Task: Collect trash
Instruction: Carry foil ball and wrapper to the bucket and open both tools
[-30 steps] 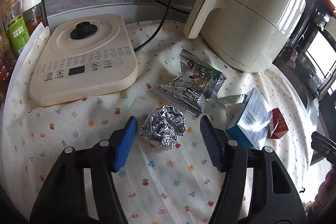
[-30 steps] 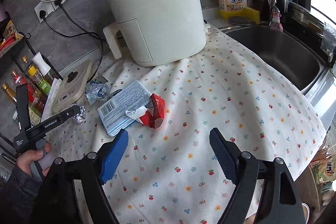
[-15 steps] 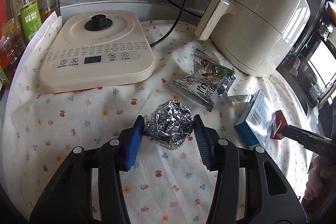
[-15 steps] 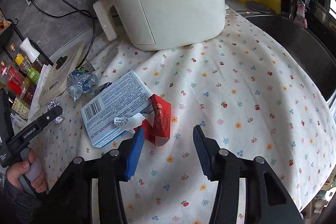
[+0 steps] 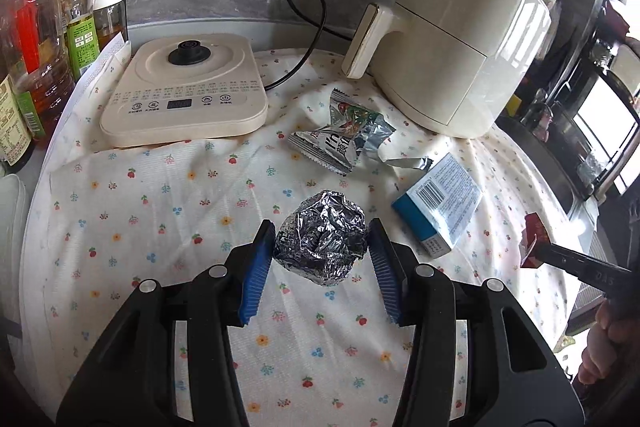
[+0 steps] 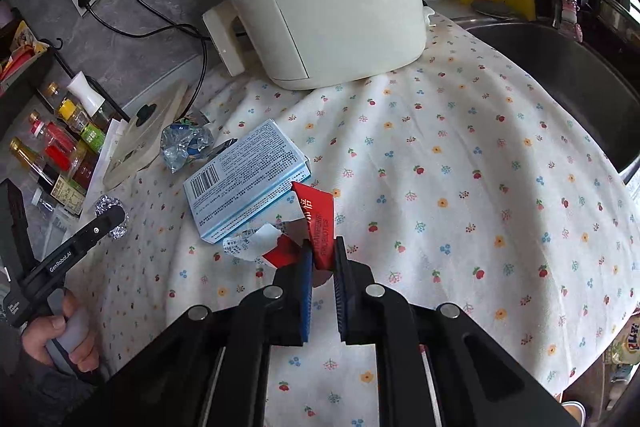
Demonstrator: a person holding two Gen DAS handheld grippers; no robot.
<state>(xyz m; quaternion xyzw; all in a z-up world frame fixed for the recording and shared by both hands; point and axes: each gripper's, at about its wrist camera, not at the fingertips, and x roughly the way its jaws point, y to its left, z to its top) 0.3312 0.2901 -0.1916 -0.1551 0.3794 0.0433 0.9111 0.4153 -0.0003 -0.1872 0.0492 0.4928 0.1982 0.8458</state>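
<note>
Crumpled foil ball (image 5: 320, 242) gripped in left hand-held gripper (image 5: 320, 249); torn red wrapper (image 6: 320, 227) pinched in right hand-held gripper (image 6: 323, 254).

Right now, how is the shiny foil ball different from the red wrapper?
The foil ball is silver and crumpled round; the red wrapper is flat, torn, and printed. The left gripper holds the ball; the right gripper pinches the wrapper's edge. Both are trash being collected.

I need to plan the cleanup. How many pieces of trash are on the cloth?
4: foil ball in left tongs; red wrapper in right tongs; snack bag near air fryer; blue box between. More may hide.
</note>
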